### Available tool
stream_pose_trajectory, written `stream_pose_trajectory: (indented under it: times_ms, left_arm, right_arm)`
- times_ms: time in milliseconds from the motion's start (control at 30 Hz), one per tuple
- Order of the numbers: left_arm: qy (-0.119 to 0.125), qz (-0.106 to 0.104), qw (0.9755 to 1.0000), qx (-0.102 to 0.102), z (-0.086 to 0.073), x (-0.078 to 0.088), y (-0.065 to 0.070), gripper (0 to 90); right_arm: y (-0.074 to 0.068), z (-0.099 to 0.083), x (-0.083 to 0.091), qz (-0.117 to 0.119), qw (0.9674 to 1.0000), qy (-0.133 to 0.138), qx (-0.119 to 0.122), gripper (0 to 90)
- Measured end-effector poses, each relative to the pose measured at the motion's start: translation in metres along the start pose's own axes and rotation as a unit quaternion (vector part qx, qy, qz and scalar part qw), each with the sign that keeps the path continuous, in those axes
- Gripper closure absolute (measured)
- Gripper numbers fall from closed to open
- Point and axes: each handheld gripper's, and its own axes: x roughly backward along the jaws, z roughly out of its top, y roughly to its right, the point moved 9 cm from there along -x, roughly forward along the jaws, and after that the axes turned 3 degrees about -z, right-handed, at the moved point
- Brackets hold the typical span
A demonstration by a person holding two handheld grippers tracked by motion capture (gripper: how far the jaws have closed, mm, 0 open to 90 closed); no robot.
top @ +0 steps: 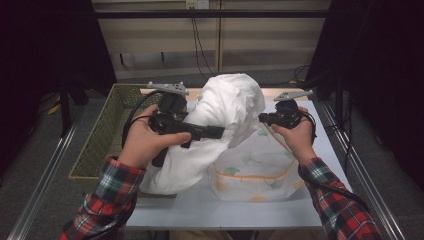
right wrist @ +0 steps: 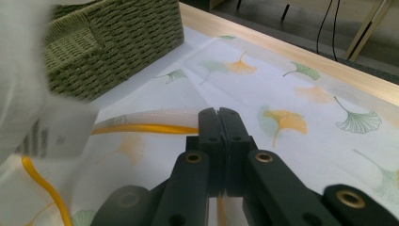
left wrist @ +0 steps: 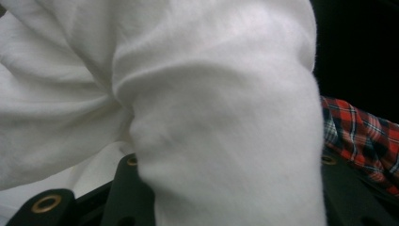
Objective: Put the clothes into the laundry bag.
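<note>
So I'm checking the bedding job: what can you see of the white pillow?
The white pillow is soft, plush and creased, bunched upright above the leaf-print cover. The left gripper clamps its middle, and its lower end sags onto the table by the green woven basket.
</note>
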Motion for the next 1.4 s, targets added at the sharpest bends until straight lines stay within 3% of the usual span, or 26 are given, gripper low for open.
stream_pose_trajectory:
  times_ms: [200, 367, 667, 800, 1267, 1367, 1400]
  left_arm:
    - [-0.014, -0.037, 0.9992, -0.003, -0.002, -0.010, 0.014, 54.8]
    - [-0.044, -0.055, 0.9975, 0.000, -0.015, -0.026, 0.013, 54.7]
    - [-0.098, -0.061, 0.9934, 0.001, -0.034, -0.053, 0.012, 54.5]
    - [-0.099, -0.066, 0.9928, 0.014, -0.039, -0.057, 0.012, 54.5]
    - [-0.134, -0.084, 0.9875, 0.002, -0.062, -0.072, 0.012, 54.5]
    - [-0.154, -0.080, 0.9848, 0.008, -0.072, -0.080, 0.010, 54.5]
    - [-0.168, -0.081, 0.9824, -0.002, -0.076, -0.083, 0.008, 54.5]
  right_arm:
    - [0.002, -0.001, -0.003, 0.006, 0.9999, 0.005, -0.014, 89.4]
    - [0.001, 0.005, 0.000, 0.006, 0.9999, 0.011, -0.012, 89.4]
    - [0.001, 0.014, 0.006, 0.007, 0.9998, 0.017, -0.009, 89.4]
    - [0.004, 0.015, 0.010, 0.002, 0.9998, 0.017, -0.005, 89.4]
    - [0.016, 0.015, 0.023, -0.008, 0.9996, 0.024, -0.012, 89.4]
    - [0.016, 0.017, 0.026, -0.008, 0.9995, 0.029, -0.013, 89.4]
    - [0.015, 0.019, 0.027, -0.007, 0.9995, 0.030, -0.010, 89.4]
